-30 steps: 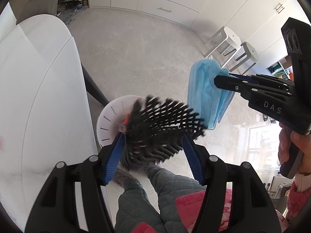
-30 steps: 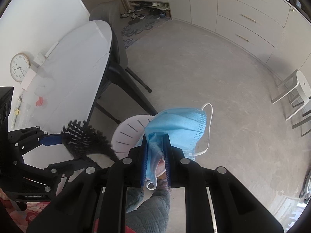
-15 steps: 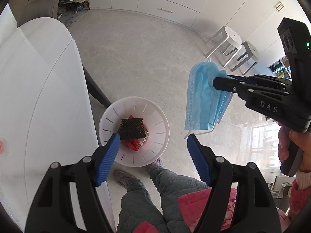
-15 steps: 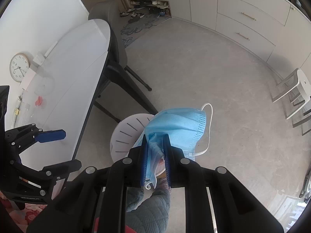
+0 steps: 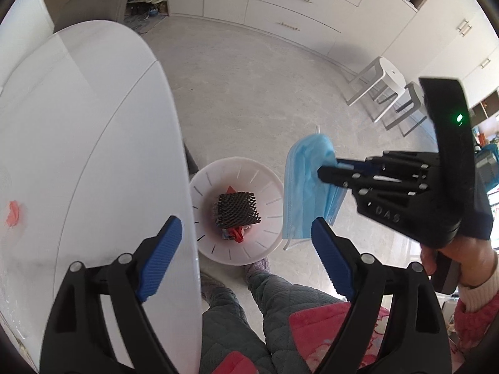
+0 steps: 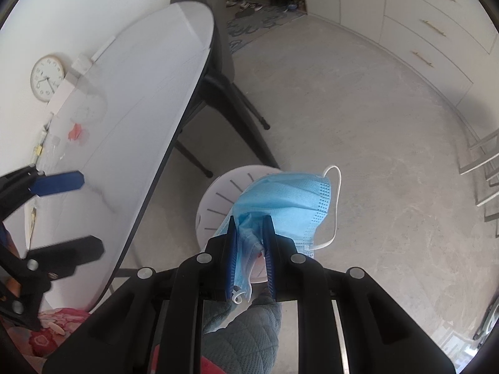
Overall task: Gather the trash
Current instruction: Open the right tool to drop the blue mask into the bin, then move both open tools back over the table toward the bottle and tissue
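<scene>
My right gripper is shut on a blue face mask and holds it above the right rim of the white round bin on the floor. The mask hangs from it in the left wrist view too. In the bin lies a black foam net on red and white scraps. My left gripper is open and empty, above the table edge and the bin. A small red scrap lies on the white table.
A grey chair stands at the table's far end. Two white stools stand on the floor to the right. Cabinets line the far wall. The person's legs are just below the bin. A clock leans at the table's back.
My left gripper opened and dropped the black foam net into the bin, then shifted left over the table edge. The right gripper, still holding the mask, stayed near the bin.
</scene>
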`<state>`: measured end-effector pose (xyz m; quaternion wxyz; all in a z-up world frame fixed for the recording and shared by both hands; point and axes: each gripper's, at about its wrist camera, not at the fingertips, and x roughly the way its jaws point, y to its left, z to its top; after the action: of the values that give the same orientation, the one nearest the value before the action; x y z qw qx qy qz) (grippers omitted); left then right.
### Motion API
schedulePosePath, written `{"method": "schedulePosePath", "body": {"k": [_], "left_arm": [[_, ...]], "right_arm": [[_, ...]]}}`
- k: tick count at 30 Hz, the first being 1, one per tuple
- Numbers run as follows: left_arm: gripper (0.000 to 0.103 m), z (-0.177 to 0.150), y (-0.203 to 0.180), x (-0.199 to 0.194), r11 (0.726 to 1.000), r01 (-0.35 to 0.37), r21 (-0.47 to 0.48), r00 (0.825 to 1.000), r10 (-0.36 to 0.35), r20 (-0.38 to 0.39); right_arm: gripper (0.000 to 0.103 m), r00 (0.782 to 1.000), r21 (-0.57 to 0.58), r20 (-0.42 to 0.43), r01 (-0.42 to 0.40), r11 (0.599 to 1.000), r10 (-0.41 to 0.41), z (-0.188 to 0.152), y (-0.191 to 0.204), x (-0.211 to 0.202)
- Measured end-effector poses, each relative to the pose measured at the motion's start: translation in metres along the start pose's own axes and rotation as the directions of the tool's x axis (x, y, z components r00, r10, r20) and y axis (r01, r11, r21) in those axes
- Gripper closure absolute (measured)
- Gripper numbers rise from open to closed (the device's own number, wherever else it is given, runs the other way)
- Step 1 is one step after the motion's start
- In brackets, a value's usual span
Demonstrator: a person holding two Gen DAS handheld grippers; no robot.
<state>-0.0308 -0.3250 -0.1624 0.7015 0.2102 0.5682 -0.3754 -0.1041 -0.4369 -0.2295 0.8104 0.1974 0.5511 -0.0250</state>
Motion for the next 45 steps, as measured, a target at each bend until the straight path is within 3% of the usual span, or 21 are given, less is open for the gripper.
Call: {"method": "schedulePosePath", "body": {"k": [7,9,11,17,22,28,35,41,45], "left_arm": [[0.022,-0.008,0.030,-0.007,0.995,-0.029,-0.091,1.000,0.030,0.002],[0.022,-0.011,0.040,-0.008,0.992,-0.040,-0.116,0.999,0.040,0.001],[0.022,-0.015,0.049,-0.009,0.989,-0.049,-0.139,0.999,0.049,-0.001],[0.022,-0.025,0.074,-0.020,0.978,-0.065,-0.198,0.997,0.070,0.018],[0.022,-0.034,0.102,-0.040,0.968,-0.103,-0.230,0.992,0.118,0.053],[0.022,-0.063,0.176,-0.076,0.939,-0.187,-0.288,0.974,0.215,0.067],[0.012,-0.123,0.302,-0.117,0.889,-0.273,-0.369,0.951,0.307,0.034],[0.012,-0.175,0.397,-0.124,0.874,-0.271,-0.403,0.958,0.287,-0.021],[0.012,-0.195,0.439,-0.112,0.881,-0.249,-0.403,0.967,0.248,-0.056]], "right_arm": [[0.080,0.998,-0.057,-0.053,-0.032,0.998,0.029,0.001,0.021,0.035],[0.061,0.998,-0.063,-0.065,-0.027,0.998,0.022,0.003,0.025,0.045],[0.035,0.997,-0.062,-0.074,-0.004,0.998,0.000,0.005,0.028,0.050],[0.021,0.999,-0.043,-0.047,0.025,0.999,-0.027,0.016,0.037,0.042],[0.012,1.000,-0.079,-0.001,0.016,0.997,-0.016,0.041,0.068,0.024],[0.007,0.997,-0.234,0.036,-0.060,0.970,0.071,0.081,0.162,0.022],[0.007,0.989,-0.442,-0.028,-0.144,0.885,0.147,0.113,0.296,0.067],[0.007,0.975,-0.498,-0.111,-0.221,0.839,0.191,0.133,0.386,0.115],[0.007,0.977,-0.531,-0.139,-0.213,0.820,0.164,0.146,0.424,0.148]]}}
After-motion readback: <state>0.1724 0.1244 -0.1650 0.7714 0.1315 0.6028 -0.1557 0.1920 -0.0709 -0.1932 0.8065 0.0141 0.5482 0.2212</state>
